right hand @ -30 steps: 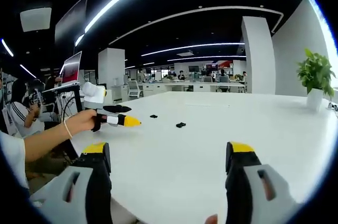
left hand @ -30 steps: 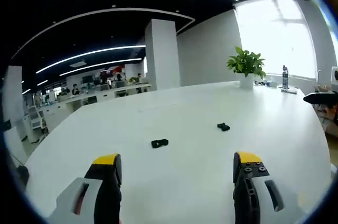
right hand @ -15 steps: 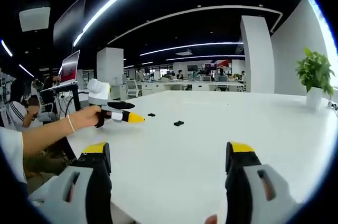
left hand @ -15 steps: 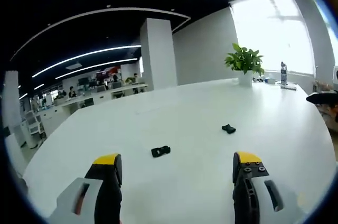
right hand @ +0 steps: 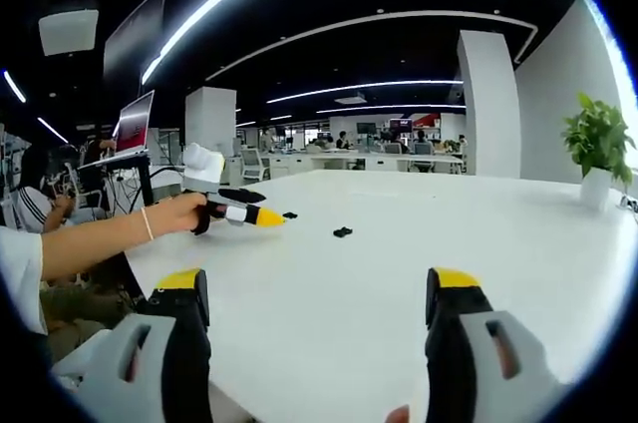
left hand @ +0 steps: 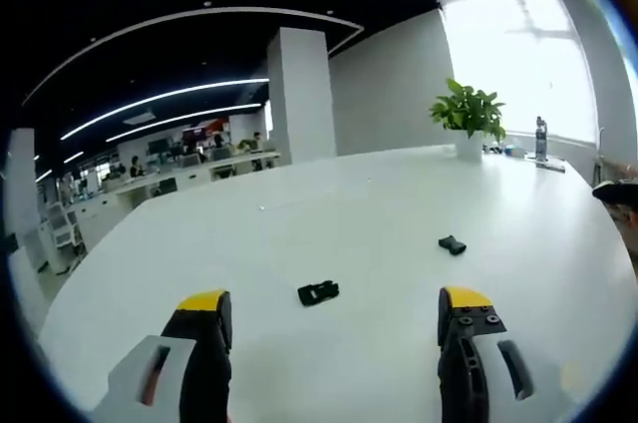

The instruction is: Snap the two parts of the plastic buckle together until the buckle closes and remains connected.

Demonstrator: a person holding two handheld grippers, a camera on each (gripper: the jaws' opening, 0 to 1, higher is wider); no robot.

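A large white table point(left hand: 329, 233) is set in an open-plan office with a dark ceiling, strip lights, a white column point(left hand: 299, 94) and a bright window.

In the left gripper view, the left gripper point(left hand: 334, 318) is held low over the table, its yellow-tipped jaws spread wide with nothing between them. Just ahead of it, between the jaw tips and slightly beyond, one black buckle part point(left hand: 318, 292) is seen lying flat on the table. The other buckle part point(left hand: 452, 244) lies farther off and to the right, well apart from the first. A potted plant point(left hand: 467, 119) stands at the far edge of the table, with a bottle point(left hand: 540, 139) near it.

In the right gripper view, the right gripper point(right hand: 314, 288) is likewise held open and empty above the near edge of the table. The left gripper point(right hand: 244, 213) is seen at the left, gripped by a hand point(right hand: 179, 213), its yellow tip close to one small black buckle part point(right hand: 290, 214); the second part point(right hand: 342, 232) lies to the right of it. Desks and seated people are seen in the background.
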